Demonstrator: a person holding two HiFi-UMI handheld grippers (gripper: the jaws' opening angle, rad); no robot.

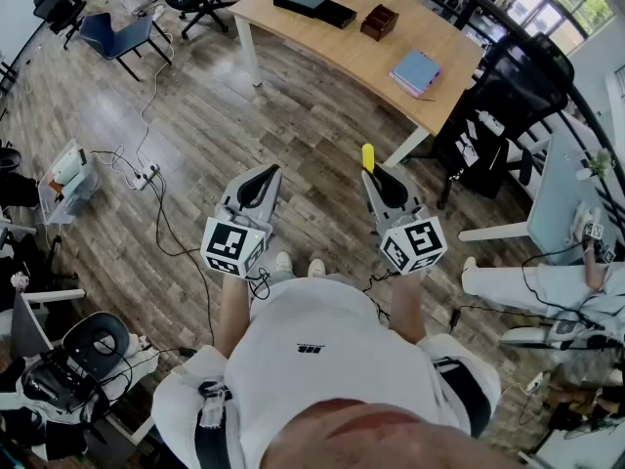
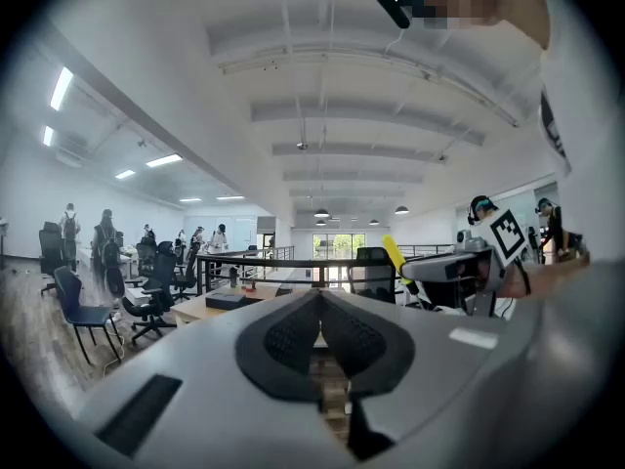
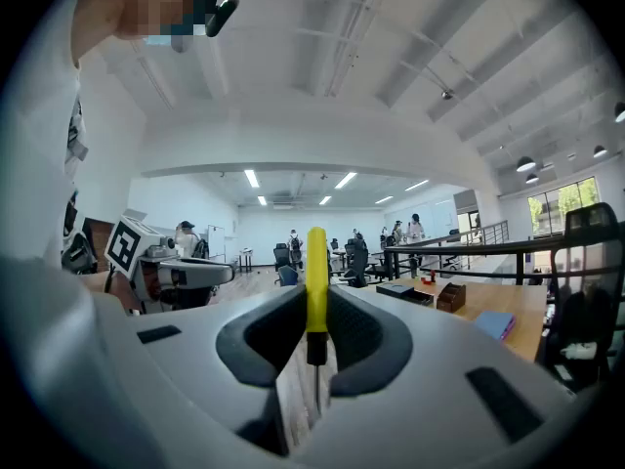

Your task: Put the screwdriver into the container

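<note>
While my right gripper (image 3: pixel 314 306) clamps the yellow-handled screwdriver (image 3: pixel 315 262) and my left gripper (image 2: pixel 320 299) sits closed, empty, I judge I'm mid-carry; next, reach the small brown wooden container (image 1: pixel 379 21) on the pale wooden table (image 1: pixel 332 52).

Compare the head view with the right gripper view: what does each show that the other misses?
Only the head view: the person's white shoes and the right gripper's own marker cube. Only the right gripper view: the screwdriver's black collar and metal shaft between the clamped pads, plus ceiling lights. Both: the yellow handle, the left gripper, the table and the brown container.
</note>
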